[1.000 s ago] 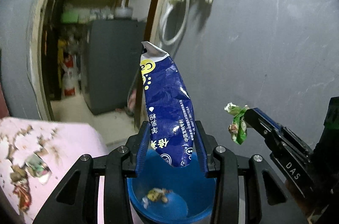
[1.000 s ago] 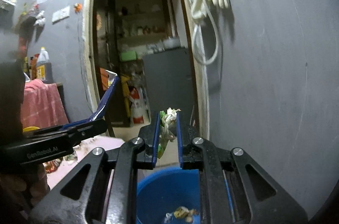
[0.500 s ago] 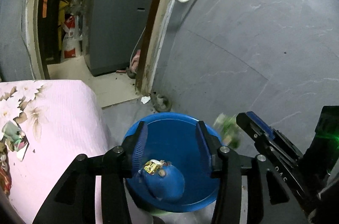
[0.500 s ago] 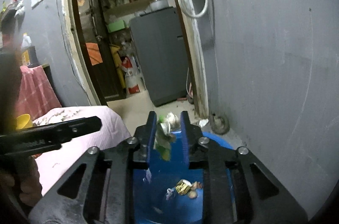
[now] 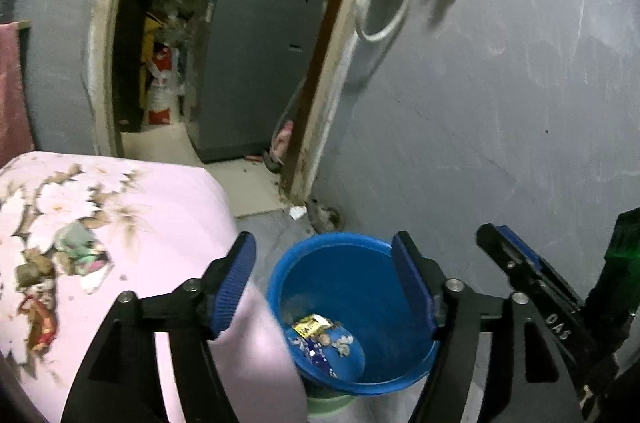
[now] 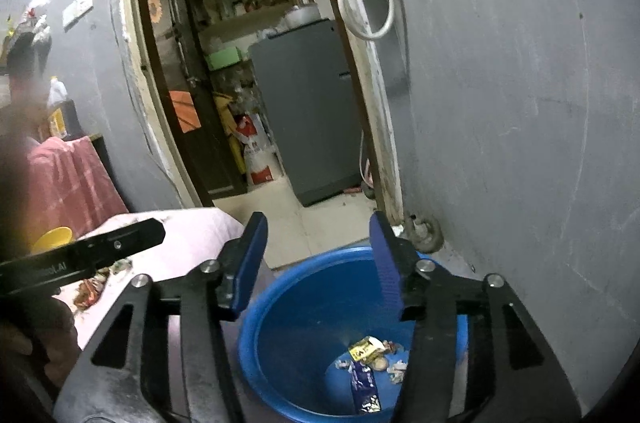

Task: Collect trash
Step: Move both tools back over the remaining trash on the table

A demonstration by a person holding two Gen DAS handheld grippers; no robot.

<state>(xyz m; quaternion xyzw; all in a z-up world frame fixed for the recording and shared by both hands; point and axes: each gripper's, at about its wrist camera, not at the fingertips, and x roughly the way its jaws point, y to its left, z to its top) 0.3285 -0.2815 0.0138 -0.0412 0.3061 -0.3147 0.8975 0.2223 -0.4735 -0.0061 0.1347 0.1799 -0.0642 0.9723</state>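
Both jaws stand wide apart and empty — my left gripper [image 5: 324,279] and right gripper [image 6: 316,255] hang above the blue bucket [image 5: 280,279], where the blue wrapper [image 6: 365,389] lies among scraps. More litter [image 5: 80,251] sits on the pink floral cloth [image 5: 168,199], near left; swinging there carelessly, I could clip the bucket's rim and tip it.

Wrappers [image 6: 366,371] in bucket [image 6: 280,303], bed [image 5: 160,207] to its left, wall [image 5: 500,123] behind.

Black tongs [image 5: 324,283] — ribbed blue pads [image 5: 414,283]
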